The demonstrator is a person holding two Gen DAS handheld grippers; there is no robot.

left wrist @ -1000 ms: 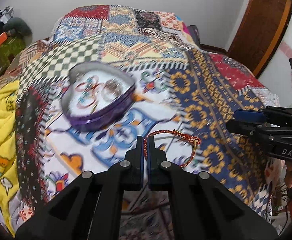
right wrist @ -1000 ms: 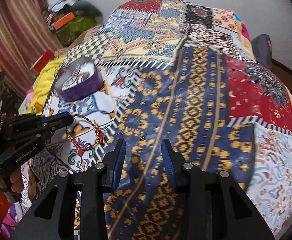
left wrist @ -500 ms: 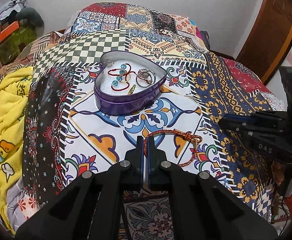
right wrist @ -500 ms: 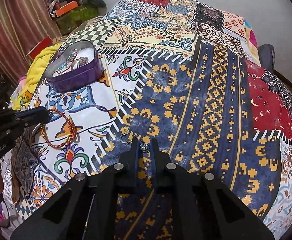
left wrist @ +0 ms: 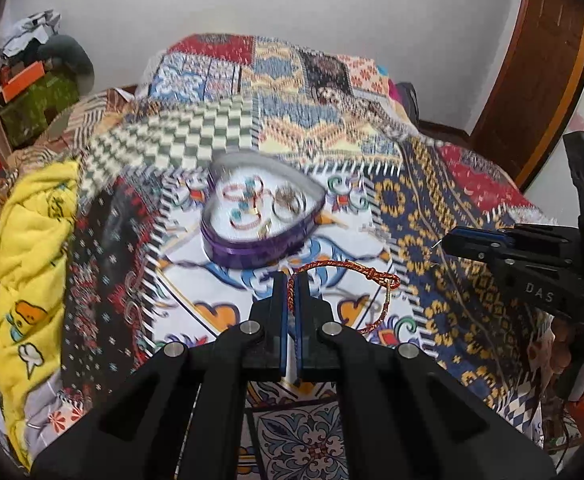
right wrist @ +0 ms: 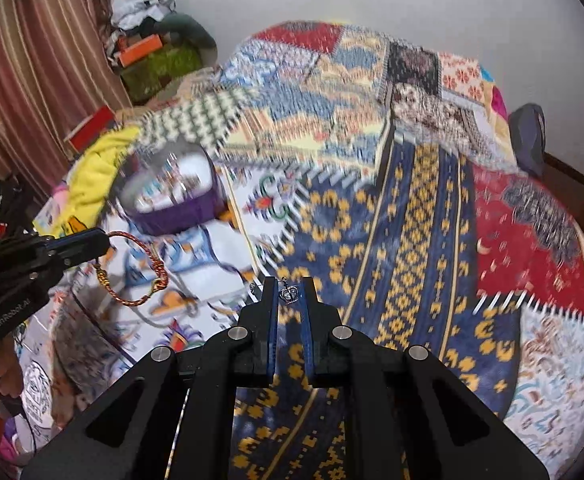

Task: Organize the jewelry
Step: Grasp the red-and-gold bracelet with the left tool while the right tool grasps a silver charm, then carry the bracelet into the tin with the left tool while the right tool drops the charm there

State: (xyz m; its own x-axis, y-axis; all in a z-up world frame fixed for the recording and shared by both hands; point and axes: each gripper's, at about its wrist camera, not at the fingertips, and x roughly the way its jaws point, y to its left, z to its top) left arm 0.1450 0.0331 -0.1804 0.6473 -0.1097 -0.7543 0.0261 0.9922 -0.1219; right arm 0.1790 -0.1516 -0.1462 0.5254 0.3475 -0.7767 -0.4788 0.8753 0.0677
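Over the patchwork bedspread [left wrist: 315,128], left claw [left wrist: 290,280] pinches a braided bracelet [left wrist: 343,268], right claw [right wrist: 289,286] a pendant [right wrist: 290,295].

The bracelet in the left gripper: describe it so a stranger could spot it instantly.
On the patchwork bedspread, find the purple heart-shaped tin. Just in front, the left gripper pinches the bracelet. It is a twisted red-and-gold cord loop, unlike the beaded pieces inside the tin.

Red-and-gold braided bracelet [left wrist: 347,276] is pinched at one edge, its loop hanging out to the side. Tiny silver crown-shaped charm [right wrist: 289,294] is clamped too. Purple heart-shaped tin [left wrist: 262,220] sits open on the quilt holding beaded bracelets and rings.
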